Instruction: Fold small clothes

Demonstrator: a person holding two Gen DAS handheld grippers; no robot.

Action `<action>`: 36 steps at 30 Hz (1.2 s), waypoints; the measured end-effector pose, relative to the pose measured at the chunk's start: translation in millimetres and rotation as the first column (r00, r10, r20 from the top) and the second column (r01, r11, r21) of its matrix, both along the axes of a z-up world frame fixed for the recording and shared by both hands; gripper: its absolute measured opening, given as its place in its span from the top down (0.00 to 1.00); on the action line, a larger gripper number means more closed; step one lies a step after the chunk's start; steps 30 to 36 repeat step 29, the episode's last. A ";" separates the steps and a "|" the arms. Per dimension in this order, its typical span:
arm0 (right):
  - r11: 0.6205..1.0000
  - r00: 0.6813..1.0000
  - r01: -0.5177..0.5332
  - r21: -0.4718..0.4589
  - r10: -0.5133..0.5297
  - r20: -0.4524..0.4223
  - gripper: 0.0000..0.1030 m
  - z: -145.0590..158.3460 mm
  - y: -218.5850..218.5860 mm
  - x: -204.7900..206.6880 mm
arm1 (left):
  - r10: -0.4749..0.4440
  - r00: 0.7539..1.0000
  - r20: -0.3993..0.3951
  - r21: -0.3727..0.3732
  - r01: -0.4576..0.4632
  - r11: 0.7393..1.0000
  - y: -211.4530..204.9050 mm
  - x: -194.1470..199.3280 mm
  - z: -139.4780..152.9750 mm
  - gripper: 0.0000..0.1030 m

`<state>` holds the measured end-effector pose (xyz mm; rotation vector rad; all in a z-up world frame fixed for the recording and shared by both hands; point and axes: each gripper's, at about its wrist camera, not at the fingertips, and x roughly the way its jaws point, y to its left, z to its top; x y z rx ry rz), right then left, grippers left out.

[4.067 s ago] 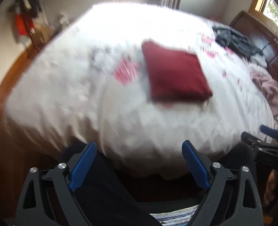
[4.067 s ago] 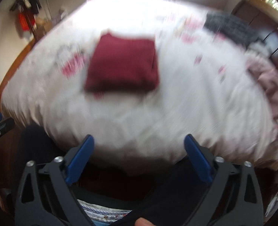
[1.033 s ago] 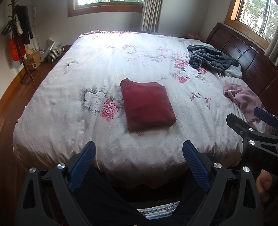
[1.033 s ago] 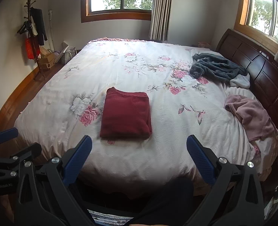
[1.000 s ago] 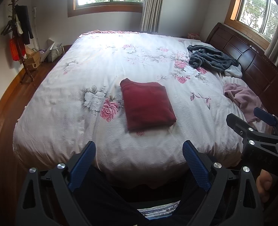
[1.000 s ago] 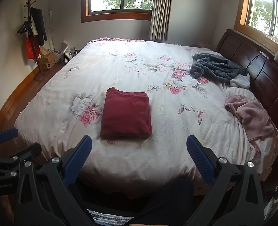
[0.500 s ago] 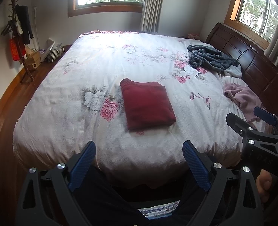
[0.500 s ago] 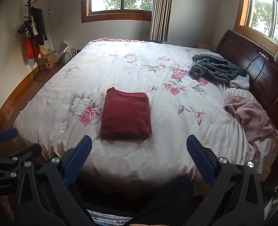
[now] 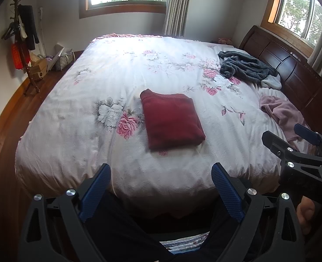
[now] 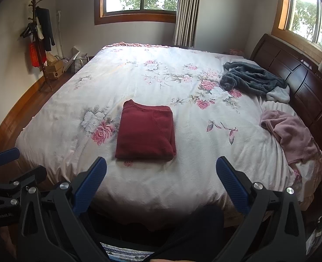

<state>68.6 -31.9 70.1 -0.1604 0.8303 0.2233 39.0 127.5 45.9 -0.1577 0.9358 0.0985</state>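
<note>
The left gripper (image 9: 161, 183) hangs off the near edge of the bed (image 9: 78, 131) with its jaws spread wide and nothing between them, and the right gripper (image 10: 161, 175) sits beside it in the same state, wide apart and empty. Compared with about 4 seconds ago, when both views were smeared with motion and sat closer over the mattress, the cameras are now pulled back and steady, and over the last second nothing has shifted at all. That stillness, with both tools clear of the cloth, suggests the fold on the red sweater (image 10: 145, 131) is finished. It lies as a neat rectangle on the flowered cover, near the front edge and in line with the right gripper, its ribbed hem toward the far side.

2 other garments remain unfolded near the headboard (image 10: 302, 83): a grey fleece (image 10: 252, 78) bunched up at the far right, and a pink top (image 10: 292, 135) crumpled closer in, by the right edge. The pink one looks the nearer reach, so it is probably the next piece to take, though both lie well apart from the grippers.
</note>
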 end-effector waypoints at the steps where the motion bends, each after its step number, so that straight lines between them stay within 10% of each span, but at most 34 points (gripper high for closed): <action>1: 1.000 1.000 0.000 0.001 0.000 0.000 0.03 -0.7 -0.8 0.4 | 0.002 1.000 0.002 0.002 -0.002 1.000 -0.8 -0.2 -0.1 0.09; 36: 1.000 1.000 0.006 -0.004 -0.006 0.013 0.03 -4.6 2.9 -3.6 | 0.006 1.000 0.003 0.003 -0.006 1.000 -5.7 -3.8 -1.0 0.09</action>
